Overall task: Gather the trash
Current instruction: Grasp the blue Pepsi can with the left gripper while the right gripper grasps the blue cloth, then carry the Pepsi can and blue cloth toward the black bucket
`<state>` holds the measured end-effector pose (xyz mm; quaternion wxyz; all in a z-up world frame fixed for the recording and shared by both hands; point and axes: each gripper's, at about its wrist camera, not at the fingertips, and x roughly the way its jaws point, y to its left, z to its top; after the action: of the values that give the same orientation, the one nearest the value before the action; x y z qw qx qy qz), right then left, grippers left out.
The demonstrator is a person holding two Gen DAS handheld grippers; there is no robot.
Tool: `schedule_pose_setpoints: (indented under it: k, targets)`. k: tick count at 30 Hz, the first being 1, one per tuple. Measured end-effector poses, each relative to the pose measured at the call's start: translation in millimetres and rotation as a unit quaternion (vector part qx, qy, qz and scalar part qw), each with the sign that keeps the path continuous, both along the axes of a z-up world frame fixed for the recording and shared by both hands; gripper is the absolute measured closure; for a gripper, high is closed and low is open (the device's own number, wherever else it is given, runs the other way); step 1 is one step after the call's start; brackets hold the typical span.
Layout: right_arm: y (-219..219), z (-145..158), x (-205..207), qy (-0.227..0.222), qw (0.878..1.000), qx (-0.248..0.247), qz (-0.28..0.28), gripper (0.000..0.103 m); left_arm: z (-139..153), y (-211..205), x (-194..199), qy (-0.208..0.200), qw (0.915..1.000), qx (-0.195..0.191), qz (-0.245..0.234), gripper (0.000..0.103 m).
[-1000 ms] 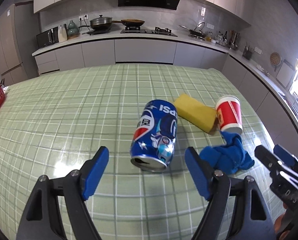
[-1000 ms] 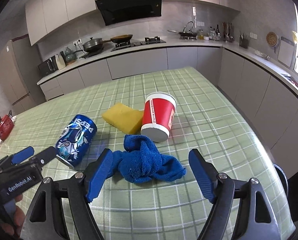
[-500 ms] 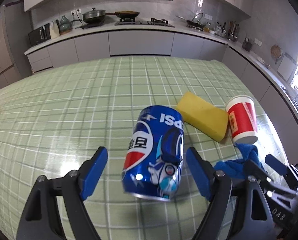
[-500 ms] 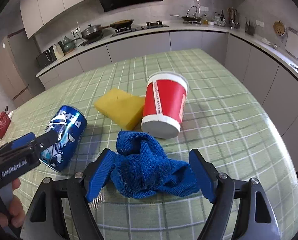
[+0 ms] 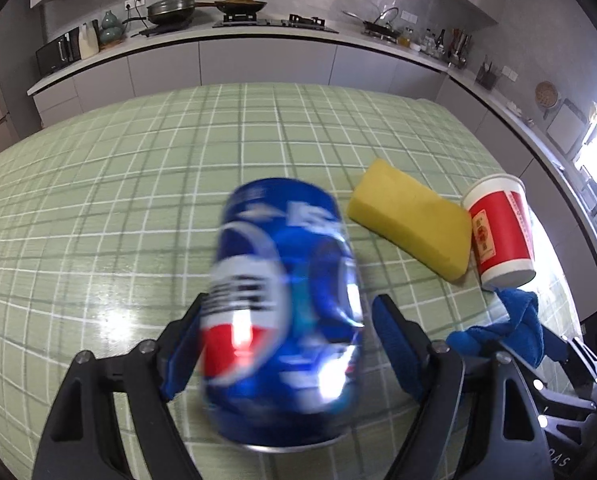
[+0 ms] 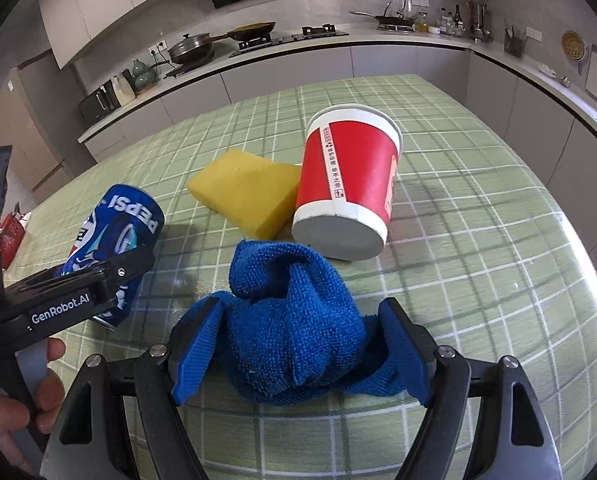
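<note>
Slippage is the risk on the left: the Pepsi can (image 5: pixel 282 316) lies on its side on the table (image 5: pixel 98 208) between the spread fingers of the left hand-held gripper (image 5: pixel 286 344), and could roll away. Only the right view shows the right hand-held gripper (image 6: pixel 298 356) spread around the blue cloth (image 6: pixel 294 320), with the yellow sponge (image 6: pixel 246 192) and red cup (image 6: pixel 348 184) beyond.

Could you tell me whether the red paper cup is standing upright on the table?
No, the red paper cup lies tipped on its side against the yellow sponge, its grey base facing the camera.
</note>
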<state>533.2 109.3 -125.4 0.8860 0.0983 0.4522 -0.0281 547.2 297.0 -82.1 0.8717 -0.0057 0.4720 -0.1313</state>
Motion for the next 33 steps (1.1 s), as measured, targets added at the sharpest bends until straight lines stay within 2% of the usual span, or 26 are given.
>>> schedule_pose_setpoints:
  k: [1,2,4,6,11,22,33]
  targets:
    - [0.7,-0.3,0.4,-0.001,1.000,0.001,0.001,0.024,0.0,0.7,0.1,0.000,1.0000,-0.004,-0.001,0.035]
    - [1.2,-1.1,0.4,-0.001,1.000,0.001,0.005,0.028,0.0,1.9,-0.7,0.003,0.9999,-0.010,-0.001,0.037]
    - [2.2,-2.7,0.9,0.000,1.000,0.006,0.011,0.044,-1.8,4.7,-1.8,0.003,0.9999,-0.016,0.001,0.037]
    - [4.8,-3.7,1.1,0.000,1.000,0.008,0.018,0.046,-2.0,7.8,-4.7,0.001,0.9998,-0.021,0.001,0.037]
    - [11.0,-2.9,-1.9,-0.003,1.000,0.010,0.029,0.059,0.2,23.7,-15.8,-0.007,0.9992,-0.038,0.012,0.038]
    - [15.5,22.5,-25.0,-0.038,0.999,0.008,0.025,0.061,24.7,48.8,-56.7,-0.033,0.9983,-0.047,0.010,0.038]
    - [5.0,48.6,-80.1,-0.057,0.998,-0.009,-0.004,0.061,43.9,26.3,-99.1,-0.047,0.9975,-0.052,-0.014,0.038]
